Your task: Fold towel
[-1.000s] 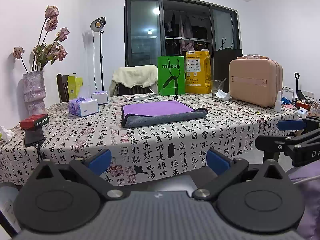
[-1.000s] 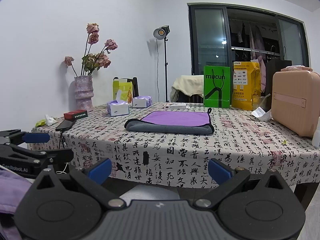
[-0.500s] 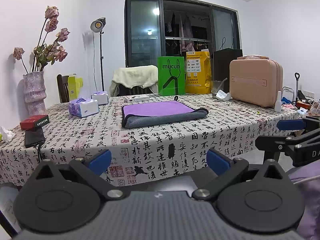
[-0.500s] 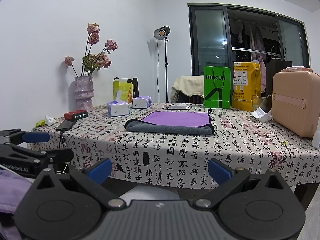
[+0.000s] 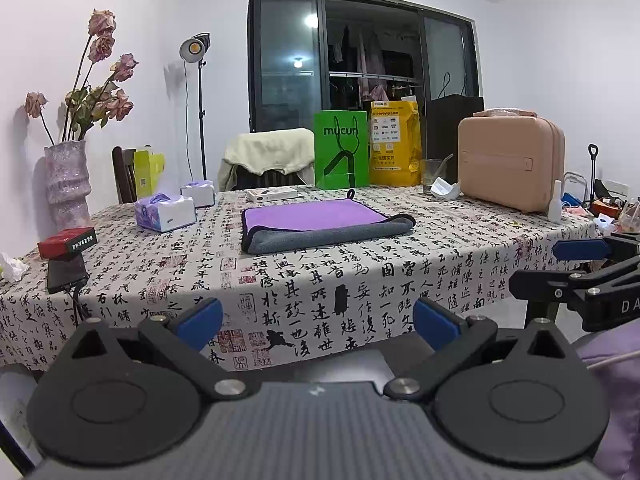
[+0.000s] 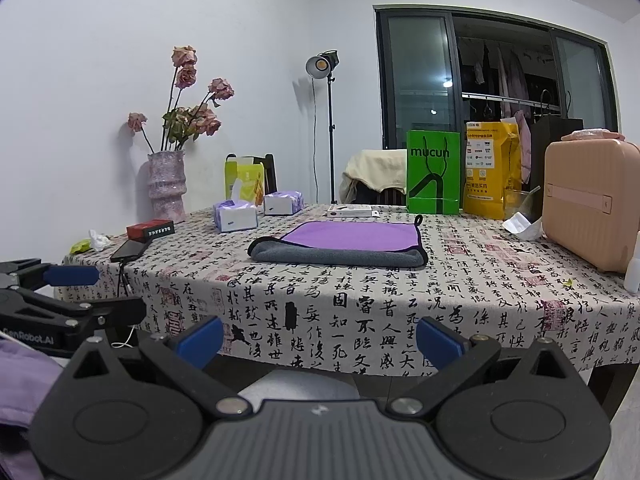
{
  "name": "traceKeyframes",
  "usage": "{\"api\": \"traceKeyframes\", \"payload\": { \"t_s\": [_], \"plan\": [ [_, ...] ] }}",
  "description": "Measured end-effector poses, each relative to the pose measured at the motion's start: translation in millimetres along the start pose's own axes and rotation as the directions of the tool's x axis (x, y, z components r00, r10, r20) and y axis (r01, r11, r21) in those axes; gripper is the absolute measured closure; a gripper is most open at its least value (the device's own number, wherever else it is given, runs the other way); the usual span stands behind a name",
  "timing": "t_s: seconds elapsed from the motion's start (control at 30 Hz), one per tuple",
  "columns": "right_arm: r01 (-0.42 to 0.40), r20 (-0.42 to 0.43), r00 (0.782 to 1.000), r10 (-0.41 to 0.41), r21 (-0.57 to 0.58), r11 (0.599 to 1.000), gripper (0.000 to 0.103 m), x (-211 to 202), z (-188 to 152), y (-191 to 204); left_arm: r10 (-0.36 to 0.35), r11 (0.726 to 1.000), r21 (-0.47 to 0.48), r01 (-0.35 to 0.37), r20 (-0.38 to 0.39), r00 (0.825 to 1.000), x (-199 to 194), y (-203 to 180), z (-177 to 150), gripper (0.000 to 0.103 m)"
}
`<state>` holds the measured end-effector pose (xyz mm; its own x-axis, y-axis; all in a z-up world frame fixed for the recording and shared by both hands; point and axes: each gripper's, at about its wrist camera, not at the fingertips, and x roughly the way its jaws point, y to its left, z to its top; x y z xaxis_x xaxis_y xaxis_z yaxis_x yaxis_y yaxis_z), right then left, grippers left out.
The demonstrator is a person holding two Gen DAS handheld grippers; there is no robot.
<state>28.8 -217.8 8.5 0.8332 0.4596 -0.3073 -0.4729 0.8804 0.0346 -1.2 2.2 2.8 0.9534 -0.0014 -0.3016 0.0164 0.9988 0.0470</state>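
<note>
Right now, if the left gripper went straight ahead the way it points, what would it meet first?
Probably the hanging front of the tablecloth: the open left gripper sits below the tabletop edge, so it would not reach the towel. Depth is unclear.

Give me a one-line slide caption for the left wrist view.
Open left claw held back from the table, facing the purple and grey towel lying already folded.

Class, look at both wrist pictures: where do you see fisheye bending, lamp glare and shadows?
Left wrist view: the table edge bows, corners go black, the lamp glares, and a ceiling light mirrors in the window. Right wrist view: the window frame curves, and the flowers cast a soft shadow on the wall. The towel looks sharp.
</note>
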Motion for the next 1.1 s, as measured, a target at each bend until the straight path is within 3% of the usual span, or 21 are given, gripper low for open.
{"api": "traceKeyframes", "payload": {
  "t_s": [0.53,0.73,1.1],
  "plan": [
    [0.057,0.019,0.998,-0.057,0.003,0.998,0.000,19,-19,-16,0.055,0.998,-0.023,-0.056,-0.033,0.998,36,13,-16,0.000],
    [0.067,0.039,0.997,-0.067,-0.014,0.998,0.000,30,-16,-22,0.058,0.998,-0.010,-0.059,-0.037,0.998,52,13,-9,0.000],
    [0.087,-0.005,0.996,-0.087,0.029,0.996,0.000,62,-12,-43,0.063,0.998,-0.024,-0.065,-0.065,0.996,91,18,3,0.000]
  ]
}}
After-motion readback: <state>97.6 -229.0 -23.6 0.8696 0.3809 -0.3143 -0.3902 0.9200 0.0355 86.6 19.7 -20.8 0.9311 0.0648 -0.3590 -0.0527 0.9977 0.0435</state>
